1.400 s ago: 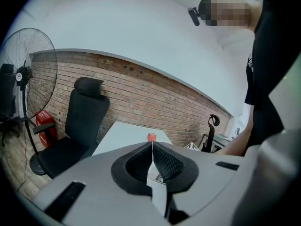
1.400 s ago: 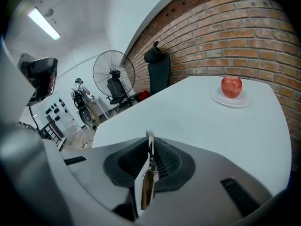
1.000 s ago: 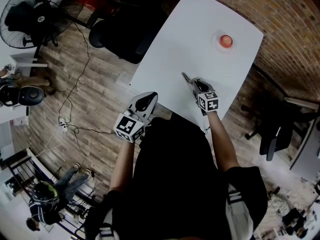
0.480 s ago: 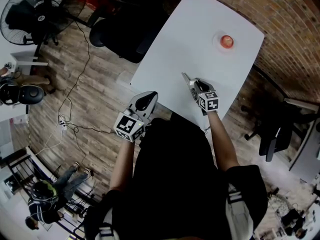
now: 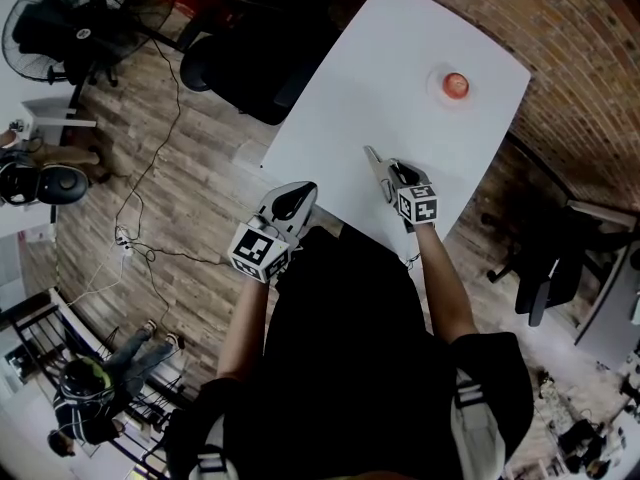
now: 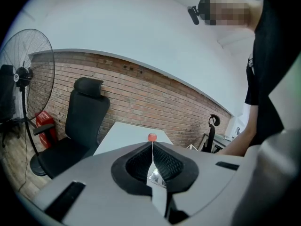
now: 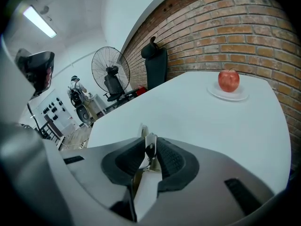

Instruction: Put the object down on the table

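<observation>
Our left tool (image 6: 152, 145) is hanging pinched together and empty by the near edge of the white tabletop (image 7: 197, 121). Our right tool (image 7: 150, 139) has just been opening its jaws, now standing slack around the slim grey metal piece (image 7: 150, 147) pointing out over the tabletop. We are judging it stiff, light and slippery, best gripped mid-length.

Even indoor light, heavy fisheye bend

From the head view the white worktop (image 5: 400, 78) is bright and almost shadowless, and the wooden floor (image 5: 190, 228) beside it is dimmer. A ceiling strip light (image 7: 40, 21) glares in the right gripper view. The brick wall (image 6: 141, 93) bows, and both gripper views darken at their corners.
</observation>
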Demonstrator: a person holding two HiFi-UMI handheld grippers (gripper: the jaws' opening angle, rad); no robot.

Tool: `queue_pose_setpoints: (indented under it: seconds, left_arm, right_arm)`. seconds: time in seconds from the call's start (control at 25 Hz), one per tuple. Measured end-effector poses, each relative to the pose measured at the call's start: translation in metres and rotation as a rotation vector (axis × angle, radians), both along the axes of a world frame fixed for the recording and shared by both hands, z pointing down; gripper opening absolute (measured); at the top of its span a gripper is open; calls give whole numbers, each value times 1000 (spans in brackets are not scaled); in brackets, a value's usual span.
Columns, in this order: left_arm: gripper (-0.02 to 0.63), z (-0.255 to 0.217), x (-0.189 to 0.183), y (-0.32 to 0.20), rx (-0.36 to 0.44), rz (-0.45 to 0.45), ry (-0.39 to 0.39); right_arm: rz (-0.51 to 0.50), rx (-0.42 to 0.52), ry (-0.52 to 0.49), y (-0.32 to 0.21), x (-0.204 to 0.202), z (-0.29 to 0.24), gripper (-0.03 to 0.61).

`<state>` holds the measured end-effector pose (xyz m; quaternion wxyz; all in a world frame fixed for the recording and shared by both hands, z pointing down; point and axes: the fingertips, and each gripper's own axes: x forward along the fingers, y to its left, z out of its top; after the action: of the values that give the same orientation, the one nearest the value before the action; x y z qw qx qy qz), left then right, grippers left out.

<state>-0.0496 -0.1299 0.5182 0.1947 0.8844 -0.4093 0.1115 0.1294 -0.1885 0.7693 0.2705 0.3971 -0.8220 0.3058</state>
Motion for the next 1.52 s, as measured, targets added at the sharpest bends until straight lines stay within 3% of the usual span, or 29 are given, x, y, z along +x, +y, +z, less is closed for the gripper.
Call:
queue_pose_setpoints:
  seconds: [0.64,1.16,1.52]
  left_arm:
    - [21,0,0,1,-3,32,4]
    - [21,-1,-13,-6,-19,58,-5]
    - [21,-5,3,-29,-2,152,35]
  right_arm:
    - [15,-10,-20,0,-2,2,97]
    - [98,14,-29,-12,-2,-4,121]
    - [176,61,-16,-10,18,-30,109]
